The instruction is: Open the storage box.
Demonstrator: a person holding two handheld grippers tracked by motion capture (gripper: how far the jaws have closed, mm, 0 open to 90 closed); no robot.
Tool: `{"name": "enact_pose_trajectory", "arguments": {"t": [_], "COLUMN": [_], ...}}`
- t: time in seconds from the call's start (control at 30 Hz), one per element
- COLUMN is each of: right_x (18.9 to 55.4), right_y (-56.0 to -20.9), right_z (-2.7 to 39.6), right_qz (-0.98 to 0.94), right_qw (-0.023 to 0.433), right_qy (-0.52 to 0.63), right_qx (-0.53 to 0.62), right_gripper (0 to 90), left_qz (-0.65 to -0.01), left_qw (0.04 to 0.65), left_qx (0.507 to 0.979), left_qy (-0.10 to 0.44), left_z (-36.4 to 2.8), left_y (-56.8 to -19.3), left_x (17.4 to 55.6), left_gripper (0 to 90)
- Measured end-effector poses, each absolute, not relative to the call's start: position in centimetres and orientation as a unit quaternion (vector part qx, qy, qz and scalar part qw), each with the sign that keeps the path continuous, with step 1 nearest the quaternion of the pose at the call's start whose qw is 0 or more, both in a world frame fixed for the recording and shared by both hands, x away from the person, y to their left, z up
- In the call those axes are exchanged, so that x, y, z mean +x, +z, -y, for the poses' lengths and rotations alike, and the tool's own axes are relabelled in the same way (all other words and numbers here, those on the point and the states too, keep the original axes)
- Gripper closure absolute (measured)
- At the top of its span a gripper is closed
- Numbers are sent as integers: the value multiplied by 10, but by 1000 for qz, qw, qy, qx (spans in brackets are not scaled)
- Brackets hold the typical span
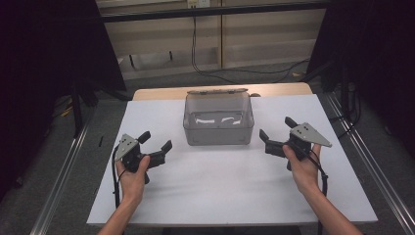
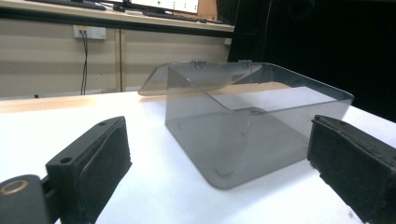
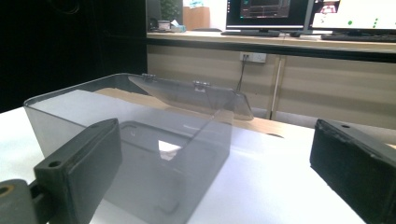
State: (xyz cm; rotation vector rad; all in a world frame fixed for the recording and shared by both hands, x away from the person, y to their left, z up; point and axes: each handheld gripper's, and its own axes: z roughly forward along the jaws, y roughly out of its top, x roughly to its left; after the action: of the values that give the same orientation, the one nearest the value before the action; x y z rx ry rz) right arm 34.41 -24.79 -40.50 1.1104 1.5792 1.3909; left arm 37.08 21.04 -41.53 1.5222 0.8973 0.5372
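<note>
Sitting between both spread tools (image 1: pixel 155 140) (image 1: pixel 274 129): clear box (image 1: pixel 219 119).

box (image 1: pixel 219 128): clear, smoke-grey plastic, see-through, no pattern; pale white glints on its floor
lid (image 1: pixel 217 91): same grey tint, with small metal-coloured hinges
left hand-held gripper (image 1: pixel 157 146): black jaws and body, matt black pads, a brass-coloured ring near the jaw base in the left gripper view
right hand-held gripper (image 1: pixel 275 132): black jaws and body
top plates: light grey, dotted with small dark holes
cables: black
surface (image 1: pixel 215 191): plain white sheet; light wood colour along the far edge
floor (image 1: pixel 63 161): dark grey
wall: beige panels
curtains: black
</note>
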Motion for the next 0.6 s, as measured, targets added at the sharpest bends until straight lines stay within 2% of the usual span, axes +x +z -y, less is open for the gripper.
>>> {"name": "enact_pose_trajectory", "arguments": {"t": [0.2,0.43,0.6], "right_x": [324,305,285], "right_y": [-410,-421,-425], "right_z": [258,269,281], "right_qz": [-609,-610,-606], "right_qw": [373,379,389], "right_qy": [546,531,515], "right_qx": [438,451,465], "right_gripper": [17,17,18], "left_qz": [-389,-394,-401], "left_qw": [608,590,577], "left_qx": [653,655,666], "left_qy": [230,260,252], "left_z": [-219,-228,-233], "left_y": [-422,-426,-434], "left_x": [351,333,315], "left_gripper": [52,52,52]}}
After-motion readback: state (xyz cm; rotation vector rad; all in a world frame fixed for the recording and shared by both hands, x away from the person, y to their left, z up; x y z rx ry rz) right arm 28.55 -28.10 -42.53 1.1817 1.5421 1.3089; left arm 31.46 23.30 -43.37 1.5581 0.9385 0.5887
